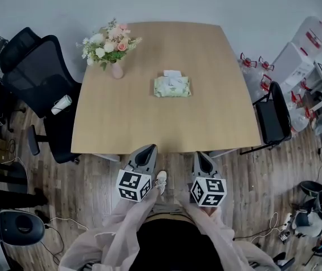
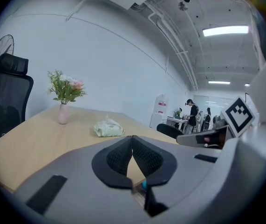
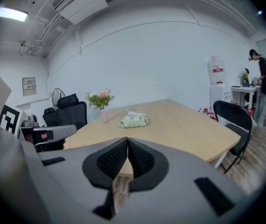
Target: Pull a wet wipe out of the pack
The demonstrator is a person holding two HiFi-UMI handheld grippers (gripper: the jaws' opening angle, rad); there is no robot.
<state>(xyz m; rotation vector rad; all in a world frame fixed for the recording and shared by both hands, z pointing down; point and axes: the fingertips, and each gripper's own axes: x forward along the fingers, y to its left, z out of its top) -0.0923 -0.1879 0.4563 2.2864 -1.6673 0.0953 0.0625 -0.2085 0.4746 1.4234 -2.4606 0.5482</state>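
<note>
- We hold the left hand-held gripper (image 1: 147, 151) at the near edge of the tabletop (image 1: 149, 123), at its 6 o'clock. The jaws are pressed together with nothing between them.
- The right hand-held gripper (image 1: 201, 157) sits just beside it at 3 o'clock, its jaws likewise pressed together and empty.
- The pale green wet wipe pack (image 1: 172, 87) lies flat on the tabletop at our 12 o'clock, well apart from both hand-held grippers. A white wipe (image 1: 172, 73) pokes out at its far side.
- A pink vase of flowers (image 1: 117, 69) stands at 10 o'clock from the pack.
</note>
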